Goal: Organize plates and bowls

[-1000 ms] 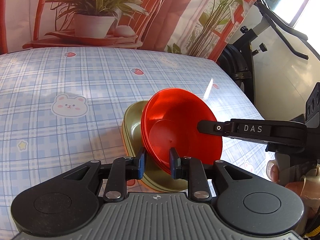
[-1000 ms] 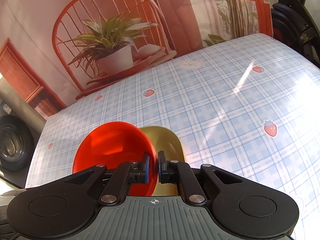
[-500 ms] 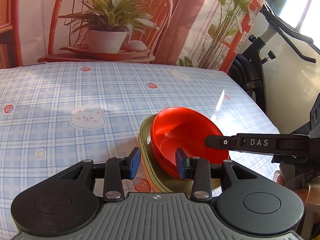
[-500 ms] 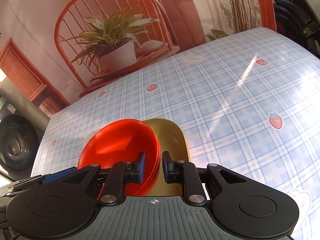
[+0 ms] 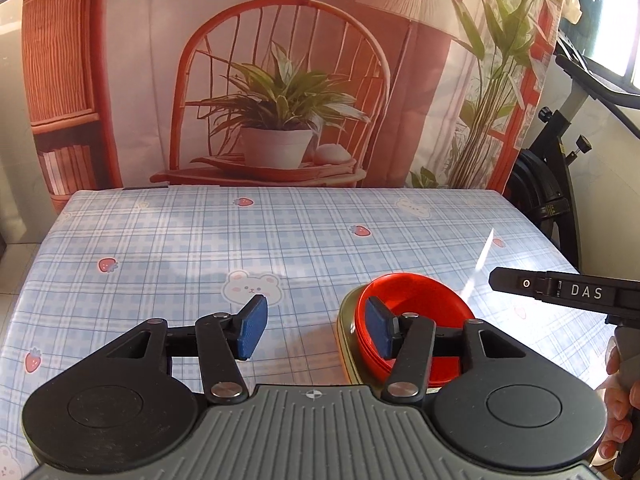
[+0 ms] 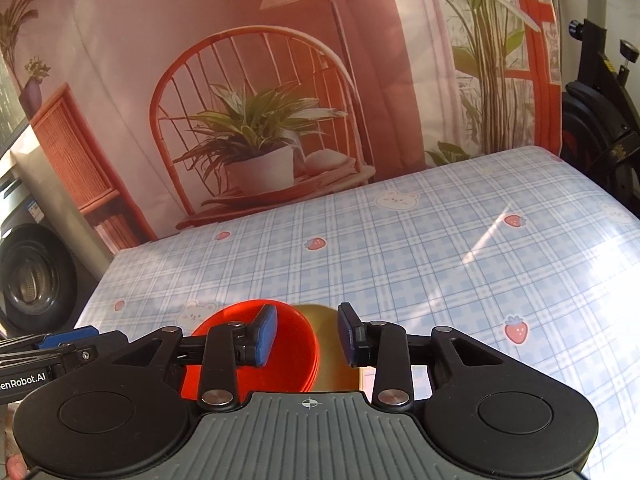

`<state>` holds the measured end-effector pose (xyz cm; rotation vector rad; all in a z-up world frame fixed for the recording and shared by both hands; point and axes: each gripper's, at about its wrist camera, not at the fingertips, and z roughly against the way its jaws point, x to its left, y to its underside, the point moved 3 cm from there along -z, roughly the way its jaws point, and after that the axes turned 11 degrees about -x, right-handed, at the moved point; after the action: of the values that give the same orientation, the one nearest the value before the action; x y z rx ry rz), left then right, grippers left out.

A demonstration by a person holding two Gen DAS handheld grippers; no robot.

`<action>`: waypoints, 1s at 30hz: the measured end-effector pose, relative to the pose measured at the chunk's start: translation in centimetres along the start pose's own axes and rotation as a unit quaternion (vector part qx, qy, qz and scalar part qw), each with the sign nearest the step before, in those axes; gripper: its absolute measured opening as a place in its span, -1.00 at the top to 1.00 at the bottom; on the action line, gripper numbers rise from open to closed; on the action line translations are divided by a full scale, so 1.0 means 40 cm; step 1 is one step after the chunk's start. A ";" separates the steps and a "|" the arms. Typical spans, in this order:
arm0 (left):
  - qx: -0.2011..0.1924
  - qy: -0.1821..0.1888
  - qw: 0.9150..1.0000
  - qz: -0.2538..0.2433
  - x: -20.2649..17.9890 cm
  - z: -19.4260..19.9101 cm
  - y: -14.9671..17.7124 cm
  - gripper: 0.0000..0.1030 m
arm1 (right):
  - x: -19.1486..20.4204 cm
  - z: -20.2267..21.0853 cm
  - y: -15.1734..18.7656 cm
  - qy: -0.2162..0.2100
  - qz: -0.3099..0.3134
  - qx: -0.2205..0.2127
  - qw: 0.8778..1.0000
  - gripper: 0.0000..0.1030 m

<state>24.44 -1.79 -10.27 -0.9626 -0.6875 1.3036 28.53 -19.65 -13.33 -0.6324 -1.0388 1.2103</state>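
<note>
A red bowl (image 5: 420,304) rests in an olive-green plate (image 5: 345,328) on the checked tablecloth near the table's front right. My left gripper (image 5: 316,328) is open and empty, its right finger in front of the bowl's rim. In the right wrist view the red bowl (image 6: 288,344) and the olive plate (image 6: 324,344) lie just beyond my right gripper (image 6: 306,336), which is open and empty, its jaws apart over the stack. The right gripper's finger (image 5: 560,290) shows at the right edge of the left view.
The blue checked tablecloth (image 5: 240,240) covers the table, with a printed backdrop of a chair and plant (image 5: 276,120) behind. An exercise bike (image 5: 560,168) stands to the right of the table. A black tyre-like wheel (image 6: 32,284) is off the left edge.
Both grippers let go of the red bowl, opened wide and pulled back. The bowl went from tilted to lying flat in the olive plate.
</note>
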 end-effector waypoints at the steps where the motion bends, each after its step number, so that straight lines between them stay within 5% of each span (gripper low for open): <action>1: -0.004 -0.006 1.000 0.000 0.001 0.009 -0.005 -0.09 | 0.004 0.010 -0.008 0.001 0.007 -0.004 1.000 0.24; 5: -0.023 -0.023 0.999 -0.002 -0.002 0.053 -0.027 -0.11 | 0.017 0.048 -0.034 -0.008 0.018 -0.017 1.000 0.15; 7: -0.035 -0.033 0.999 -0.009 -0.007 0.075 -0.038 -0.21 | 0.025 0.067 -0.045 -0.016 0.022 -0.024 0.999 -0.17; 10: -0.056 -0.047 0.997 -0.011 -0.013 0.112 -0.053 -0.40 | 0.038 0.100 -0.061 -0.023 0.030 -0.037 0.999 -0.37; 12: -0.067 -0.053 0.996 -0.009 -0.017 0.138 -0.063 -0.42 | 0.046 0.119 -0.071 -0.027 0.033 -0.040 0.998 -0.42; 16: -0.094 -0.061 0.994 0.000 -0.026 0.195 -0.090 -0.45 | 0.063 0.164 -0.096 -0.028 0.038 -0.049 0.998 -0.88; 20: -0.121 -0.056 0.991 0.011 -0.038 0.248 -0.110 -0.67 | 0.080 0.211 -0.120 -0.018 0.053 -0.063 0.996 -0.99; 24: -0.130 -0.054 0.990 0.020 -0.049 0.290 -0.118 -0.68 | 0.094 0.268 -0.132 -0.016 0.065 -0.085 0.994 -0.99; 30: -0.152 -0.102 0.983 -0.019 -0.073 0.354 -0.131 -0.71 | 0.118 0.345 -0.152 -0.018 0.078 -0.107 0.991 -0.99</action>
<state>14.18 -1.87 1.18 -1.0611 -1.0830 1.2971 18.89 -18.53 -0.86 -0.8740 -1.1768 1.2598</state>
